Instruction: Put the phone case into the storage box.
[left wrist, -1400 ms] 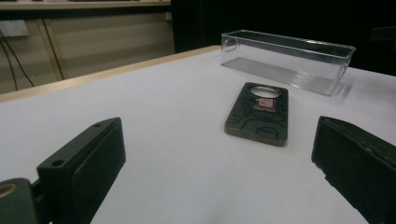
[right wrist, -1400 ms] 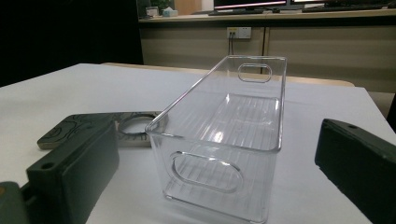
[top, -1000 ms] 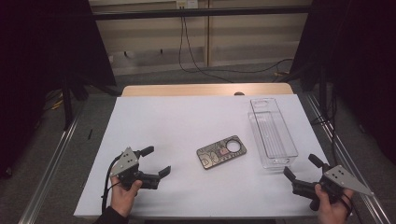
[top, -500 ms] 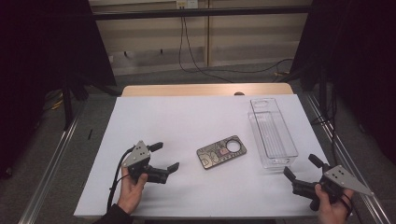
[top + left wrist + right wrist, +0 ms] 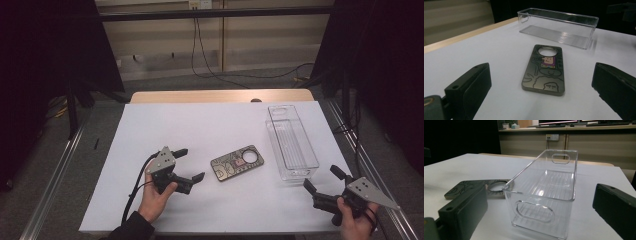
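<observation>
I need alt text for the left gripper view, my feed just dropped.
A dark phone case with cartoon line drawings and a round camera hole lies flat on the white table, centred between the open jaws of the left hand-held gripper, which does not touch it. Beyond it stands an empty clear plastic bin.

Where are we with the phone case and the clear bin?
Nothing is moved yet: the dark cartoon-printed phone case lies flat on the white table, outside the empty clear plastic bin. The left gripper is open, facing it. Gripping and placing remain. The right gripper is open.
</observation>
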Demonstrator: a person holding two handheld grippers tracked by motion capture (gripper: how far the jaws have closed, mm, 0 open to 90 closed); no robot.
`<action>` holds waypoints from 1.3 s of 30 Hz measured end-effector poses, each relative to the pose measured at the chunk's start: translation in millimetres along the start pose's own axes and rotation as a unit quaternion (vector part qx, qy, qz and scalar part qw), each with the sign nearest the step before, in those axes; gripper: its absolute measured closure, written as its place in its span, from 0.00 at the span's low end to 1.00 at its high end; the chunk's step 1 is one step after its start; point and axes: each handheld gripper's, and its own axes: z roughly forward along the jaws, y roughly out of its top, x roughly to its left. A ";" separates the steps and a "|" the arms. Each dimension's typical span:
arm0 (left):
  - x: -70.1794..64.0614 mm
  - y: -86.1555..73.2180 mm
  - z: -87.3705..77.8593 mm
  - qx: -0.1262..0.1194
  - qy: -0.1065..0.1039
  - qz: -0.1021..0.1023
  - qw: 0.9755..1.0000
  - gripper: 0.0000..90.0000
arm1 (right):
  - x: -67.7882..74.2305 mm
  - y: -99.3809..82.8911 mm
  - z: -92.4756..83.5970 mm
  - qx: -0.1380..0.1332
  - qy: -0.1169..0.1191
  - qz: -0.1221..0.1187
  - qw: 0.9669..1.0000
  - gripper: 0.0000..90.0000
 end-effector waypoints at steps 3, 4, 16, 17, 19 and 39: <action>2.2 1.5 5.2 -0.001 0.003 -0.005 1.000 0.03 | 0.2 0.0 0.1 0.000 0.000 0.001 1.000 0.00; 1.7 2.7 6.7 0.001 0.004 -0.003 1.000 0.03 | 0.3 0.0 0.0 0.000 0.000 0.001 1.000 0.00; -0.6 15.8 30.9 -0.001 -0.003 0.003 1.000 0.02 | 0.1 0.1 -0.2 0.000 0.000 0.001 1.000 0.00; 0.2 16.6 32.8 0.001 -0.002 0.004 1.000 0.02 | 0.1 0.1 -0.2 0.000 0.000 0.001 1.000 0.00; 0.8 17.3 34.9 0.001 -0.003 0.002 1.000 0.02 | 0.0 0.0 -0.3 0.000 0.000 0.000 1.000 0.00; 16.4 36.0 69.5 0.023 -0.027 -0.028 0.999 0.02 | 0.1 0.1 -0.4 -0.001 -0.001 0.002 1.000 0.00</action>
